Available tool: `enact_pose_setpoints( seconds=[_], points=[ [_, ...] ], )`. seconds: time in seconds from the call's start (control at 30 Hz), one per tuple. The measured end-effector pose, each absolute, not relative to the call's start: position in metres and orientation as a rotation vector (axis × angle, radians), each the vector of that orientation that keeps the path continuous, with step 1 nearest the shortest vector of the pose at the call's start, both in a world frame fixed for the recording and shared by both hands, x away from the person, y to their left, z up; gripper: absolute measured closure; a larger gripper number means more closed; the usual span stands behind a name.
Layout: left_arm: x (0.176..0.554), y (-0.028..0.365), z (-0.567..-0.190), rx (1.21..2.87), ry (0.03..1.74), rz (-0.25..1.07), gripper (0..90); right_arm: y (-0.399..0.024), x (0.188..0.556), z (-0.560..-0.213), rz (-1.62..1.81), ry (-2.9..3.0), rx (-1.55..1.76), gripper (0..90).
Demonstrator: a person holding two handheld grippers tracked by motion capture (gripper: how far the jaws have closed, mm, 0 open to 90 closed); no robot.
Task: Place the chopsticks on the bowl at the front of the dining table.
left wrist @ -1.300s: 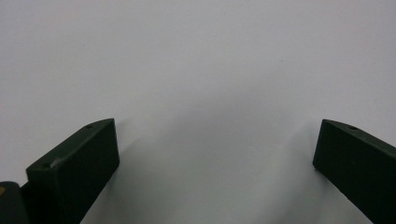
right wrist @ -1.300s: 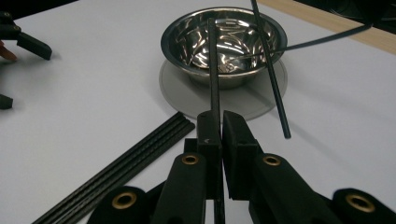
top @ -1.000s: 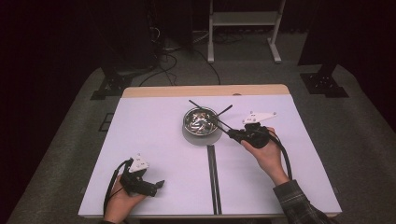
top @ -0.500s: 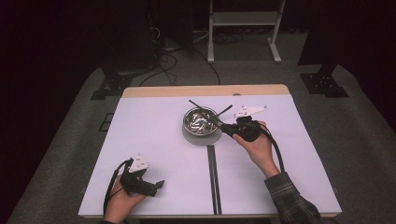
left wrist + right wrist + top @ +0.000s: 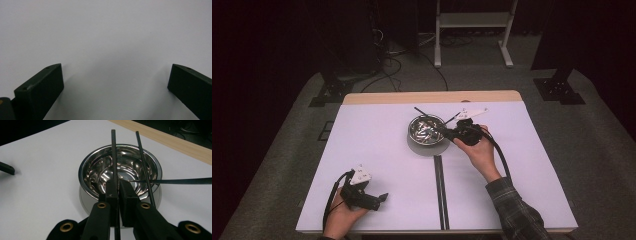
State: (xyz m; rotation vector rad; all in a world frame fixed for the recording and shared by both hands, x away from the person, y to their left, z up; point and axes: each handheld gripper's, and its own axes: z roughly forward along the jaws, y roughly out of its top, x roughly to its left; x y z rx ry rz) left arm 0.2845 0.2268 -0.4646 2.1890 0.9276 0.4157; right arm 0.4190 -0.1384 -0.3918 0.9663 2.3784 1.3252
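Observation:
A shiny steel bowl (image 5: 426, 131) (image 5: 120, 170) stands on a grey round disc behind the table's middle. My right gripper (image 5: 446, 133) (image 5: 118, 185) reaches the bowl's right rim, shut on a thin black stick (image 5: 113, 157) that runs out across the bowl. A second black stick (image 5: 143, 162) lies over the rim beside it. A flat black strip (image 5: 180, 180) comes in from the right. My left gripper (image 5: 381, 198) (image 5: 116, 72) rests near the front left of the white table, its jaws wide apart with nothing between them.
A black line (image 5: 440, 185) splits the white table top (image 5: 537, 165) from the bowl toward the front edge. A wooden strip (image 5: 432, 97) borders the far edge. Stand legs and cables lie on the dark floor beyond.
The right gripper has moved left and away from the person, up to the bowl's rim, still shut on the stick. The left gripper has stayed put.

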Motion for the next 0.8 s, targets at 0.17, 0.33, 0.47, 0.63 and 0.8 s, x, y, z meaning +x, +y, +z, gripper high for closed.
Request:
enact_pose_setpoints(
  seconds=[0.17, 0.33, 0.47, 0.63, 0.8],
  points=[
    [0.284, 0.227, -0.465, 2.191, 0.928, 0.414, 0.0, -0.131, 0.428, -0.390, 1.308, 2.384, 0.973, 85.4],
    [0.284, 0.227, -0.465, 2.189, 0.927, 0.416, 0.0, -0.119, 0.437, -0.388, 1.288, 2.390, 0.958, 85.4],
    [0.285, 0.227, -0.465, 2.188, 0.928, 0.416, 0.0, -0.110, 0.443, -0.388, 1.278, 2.393, 0.957, 85.4],
    [0.284, 0.227, -0.465, 2.186, 0.929, 0.415, 0.0, -0.098, 0.451, -0.387, 1.258, 2.396, 0.956, 85.4],
    [0.284, 0.227, -0.465, 2.188, 0.929, 0.414, 0.0, -0.086, 0.458, -0.388, 1.244, 2.400, 0.955, 85.4]
  ],
)
